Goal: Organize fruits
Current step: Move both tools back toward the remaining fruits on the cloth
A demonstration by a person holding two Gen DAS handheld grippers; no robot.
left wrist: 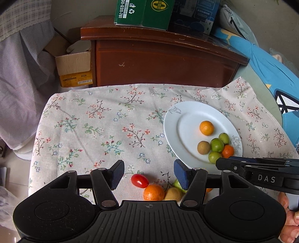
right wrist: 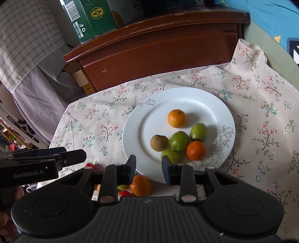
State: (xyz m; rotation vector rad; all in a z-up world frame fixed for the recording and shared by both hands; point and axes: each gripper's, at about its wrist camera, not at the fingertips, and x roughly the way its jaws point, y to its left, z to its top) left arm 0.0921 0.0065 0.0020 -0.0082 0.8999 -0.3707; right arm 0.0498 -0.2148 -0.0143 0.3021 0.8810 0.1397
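Observation:
A white plate (right wrist: 130,134) on the floral cloth holds a light orange mandarin (right wrist: 177,118), a brown fruit (right wrist: 158,143), three green fruits (right wrist: 179,140) and a darker mandarin (right wrist: 196,150). On the cloth near the plate's front rim lie a red cherry tomato (left wrist: 139,180), a mandarin (left wrist: 153,192), a yellowish fruit (left wrist: 172,194) and a green fruit (left wrist: 177,184). My left gripper (left wrist: 149,174) hangs open just above these loose fruits, with nothing between its pads. My right gripper (right wrist: 149,169) stands narrowly open over the plate's near rim, holding nothing.
The floral cloth (left wrist: 93,121) covers a small table whose left and far edges drop off. Behind it stands a brown wooden cabinet (left wrist: 164,61) with a green carton (left wrist: 143,13) on top. A cardboard box (left wrist: 74,65) sits far left, blue bedding (left wrist: 271,71) to the right.

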